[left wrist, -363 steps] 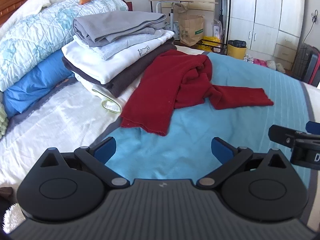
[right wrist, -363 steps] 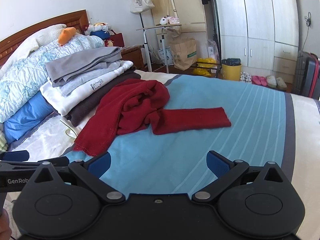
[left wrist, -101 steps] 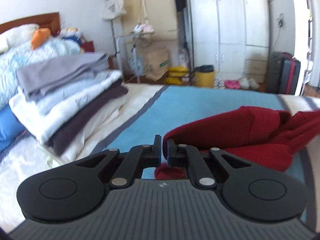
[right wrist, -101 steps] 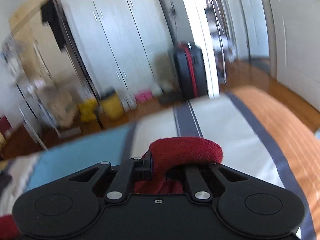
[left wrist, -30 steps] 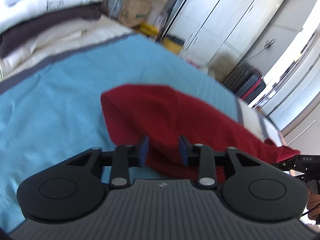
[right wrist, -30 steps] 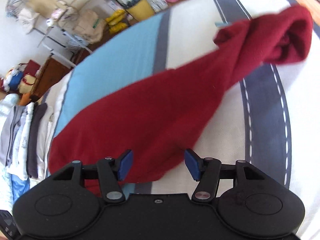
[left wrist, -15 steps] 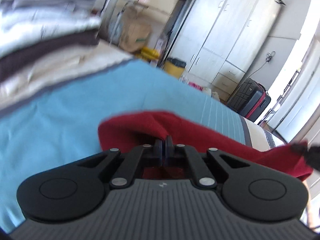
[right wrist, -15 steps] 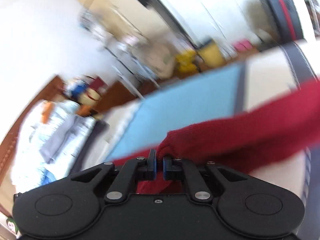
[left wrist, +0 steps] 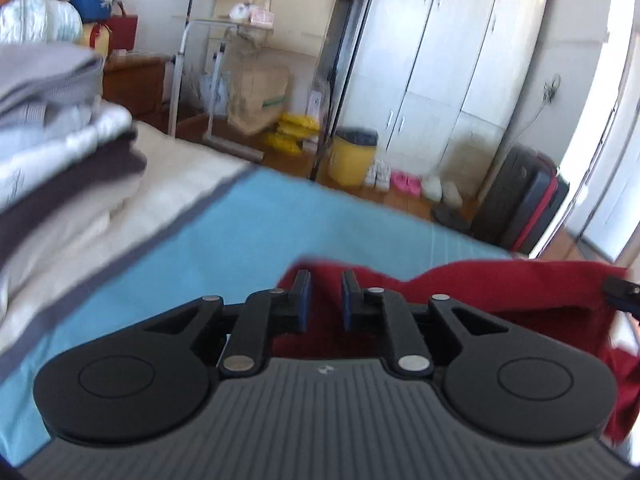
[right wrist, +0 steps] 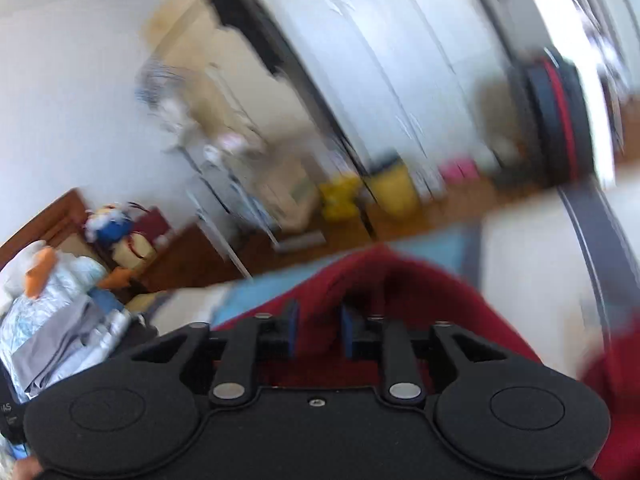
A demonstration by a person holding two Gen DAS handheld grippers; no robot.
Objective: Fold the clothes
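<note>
A dark red garment (left wrist: pixel 500 292) lies bunched on the blue bed cover (left wrist: pixel 200 248), low and right in the left wrist view. My left gripper (left wrist: pixel 325 300) hovers over its near edge. Its jaws are opening, with red cloth showing in the gap and the blue pads (left wrist: pixel 304 300) clear of it. In the blurred right wrist view the red garment (right wrist: pixel 420 292) humps up just ahead. My right gripper (right wrist: pixel 318 330) is also opening, a fold of cloth standing loose between its pads. A black part of the right gripper (left wrist: pixel 620 292) shows at the far right edge.
A stack of folded clothes (left wrist: pixel 52 120) sits on the bed at the left, also seen as the stack (right wrist: pixel 60 340). Beyond the bed's far edge are a yellow bin (left wrist: pixel 352 156), a dark suitcase (left wrist: pixel 520 200), white wardrobes (left wrist: pixel 440 60) and a metal rack (left wrist: pixel 216 80).
Half a second ago both grippers were shut on the red cloth. Now both pairs of jaws stand apart. Both views have swung, and the folded stack has come into the left wrist view.
</note>
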